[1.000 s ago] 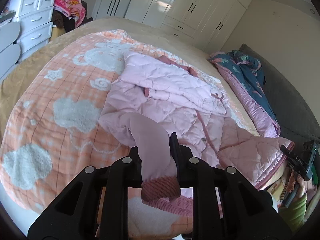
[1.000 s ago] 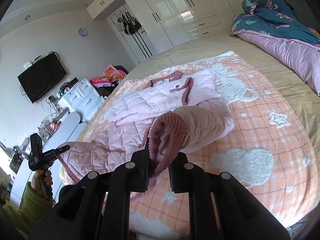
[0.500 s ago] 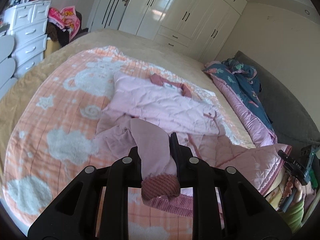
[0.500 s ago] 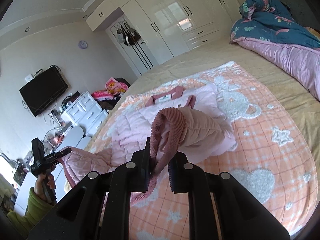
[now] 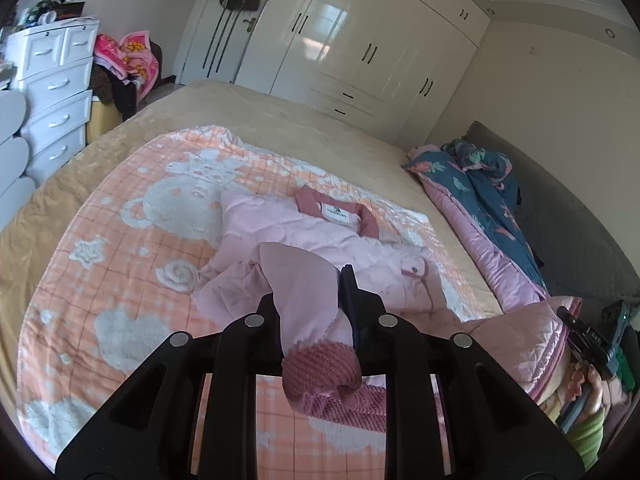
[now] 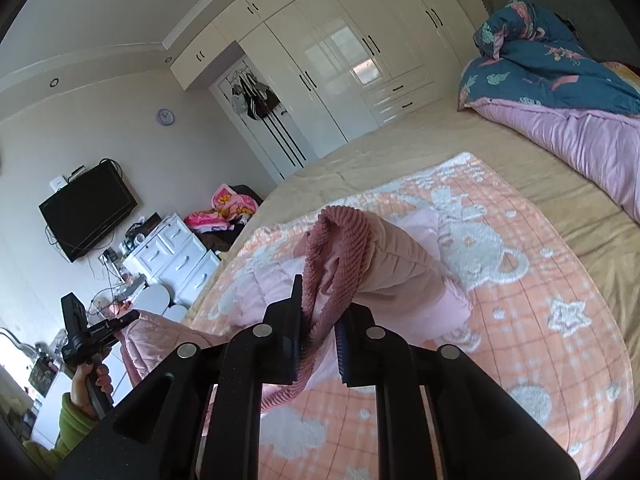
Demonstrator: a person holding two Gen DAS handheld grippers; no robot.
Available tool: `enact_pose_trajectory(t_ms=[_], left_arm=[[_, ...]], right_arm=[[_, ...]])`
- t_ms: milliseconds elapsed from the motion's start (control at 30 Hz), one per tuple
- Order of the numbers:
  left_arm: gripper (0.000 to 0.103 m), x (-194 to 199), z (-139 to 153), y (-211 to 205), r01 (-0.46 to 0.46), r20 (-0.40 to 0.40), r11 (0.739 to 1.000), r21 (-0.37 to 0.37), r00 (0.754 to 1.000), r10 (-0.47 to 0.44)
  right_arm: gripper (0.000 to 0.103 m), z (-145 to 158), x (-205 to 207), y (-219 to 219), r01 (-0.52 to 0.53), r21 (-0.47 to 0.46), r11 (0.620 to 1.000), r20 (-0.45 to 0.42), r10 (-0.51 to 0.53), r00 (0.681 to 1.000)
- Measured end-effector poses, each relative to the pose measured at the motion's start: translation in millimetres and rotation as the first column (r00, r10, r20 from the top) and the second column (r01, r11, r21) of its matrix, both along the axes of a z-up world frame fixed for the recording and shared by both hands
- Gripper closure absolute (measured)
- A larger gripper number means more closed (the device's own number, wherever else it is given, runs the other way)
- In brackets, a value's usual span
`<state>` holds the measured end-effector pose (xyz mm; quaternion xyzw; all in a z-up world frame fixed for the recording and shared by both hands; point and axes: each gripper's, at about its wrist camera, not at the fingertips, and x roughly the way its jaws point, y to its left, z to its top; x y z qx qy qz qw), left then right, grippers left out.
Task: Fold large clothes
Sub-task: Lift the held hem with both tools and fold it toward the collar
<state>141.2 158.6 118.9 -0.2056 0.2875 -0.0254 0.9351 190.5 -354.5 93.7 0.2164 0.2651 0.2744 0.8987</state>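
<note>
A pink quilted jacket (image 5: 320, 240) lies on an orange-and-white patterned blanket (image 5: 132, 248) on the bed, dark pink collar at the far end. My left gripper (image 5: 310, 300) is shut on the jacket's hem near a knitted dark pink cuff (image 5: 320, 368), held above the bed. My right gripper (image 6: 318, 316) is shut on the other hem corner with its knitted cuff (image 6: 336, 248), lifted over the jacket body (image 6: 400, 272). Each gripper shows in the other's view, right (image 5: 592, 344) and left (image 6: 92, 336), with the lifted hem stretched between.
A blue floral and pink duvet (image 6: 560, 92) is heaped along the bed's headboard side. White drawers (image 5: 52, 92) with clothes piled beside them stand past the bed's left edge. White wardrobes (image 5: 360, 52) fill the far wall. A wall TV (image 6: 88, 208) hangs left.
Both grippers have risen and carried the jacket's lower hem forward toward the collar. The jacket body now looks shorter, folding over itself.
</note>
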Motion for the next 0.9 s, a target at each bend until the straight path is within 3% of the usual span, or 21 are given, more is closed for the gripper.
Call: enact_pose_trajectory(t_ms=[367, 633, 900], left_arm=[[0.090, 41, 22, 18, -0.076, 0.031, 0.997, 0.009, 0.997, 0.075], [0.090, 76, 24, 27, -0.124, 0.046, 0.991, 0.052, 0.991, 0.122], [0.089, 106, 14, 26, -0.141, 0.047, 0.984, 0.112, 0.990, 0.136]], right_arm=[[0.091, 19, 45, 0, 0.063, 0.102, 0.993, 0.034, -0.067, 0.997], [0.091, 25, 91, 6, 0.104, 0.102, 0.989, 0.046, -0.109, 0.993], [0.091, 11, 133, 9, 0.132, 0.102, 0.986, 0.003, -0.133, 0.991]])
